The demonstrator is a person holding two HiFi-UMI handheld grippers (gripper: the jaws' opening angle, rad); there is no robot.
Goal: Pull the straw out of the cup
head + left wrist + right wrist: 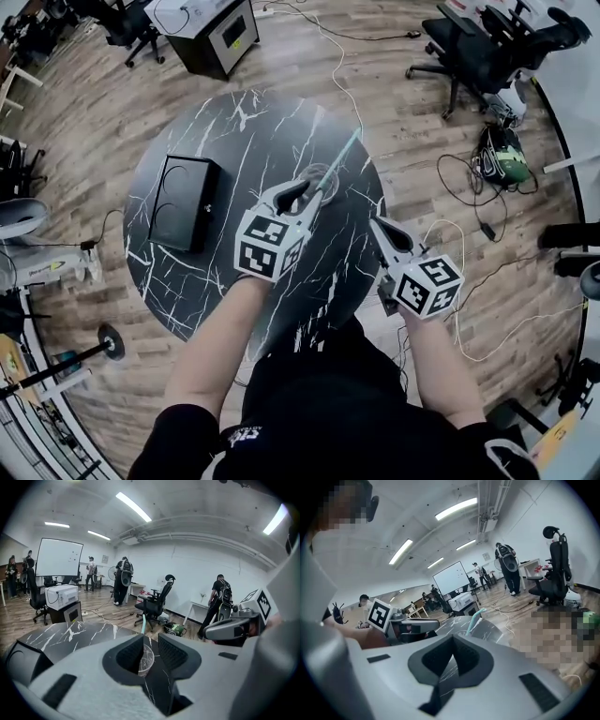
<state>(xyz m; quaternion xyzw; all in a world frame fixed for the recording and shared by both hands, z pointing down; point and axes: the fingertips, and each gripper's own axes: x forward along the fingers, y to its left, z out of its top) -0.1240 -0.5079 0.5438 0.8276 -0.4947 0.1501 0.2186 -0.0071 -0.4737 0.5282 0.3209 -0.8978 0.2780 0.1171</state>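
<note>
Over on the left of the round surface (234, 122) sits a black box (185, 202), well apart from the job. My left gripper (302, 194) has its jaws parted and holds nothing; the clear cup (321, 174) stands just ahead of them, mid-surface, its teal straw (345, 150) leaning out. My right gripper (381, 227) is clenched on nothing near the edge. I'd worry about that light cup: an off-centre squeeze could tip it, or it could lift with the straw if left unsteadied.
</note>
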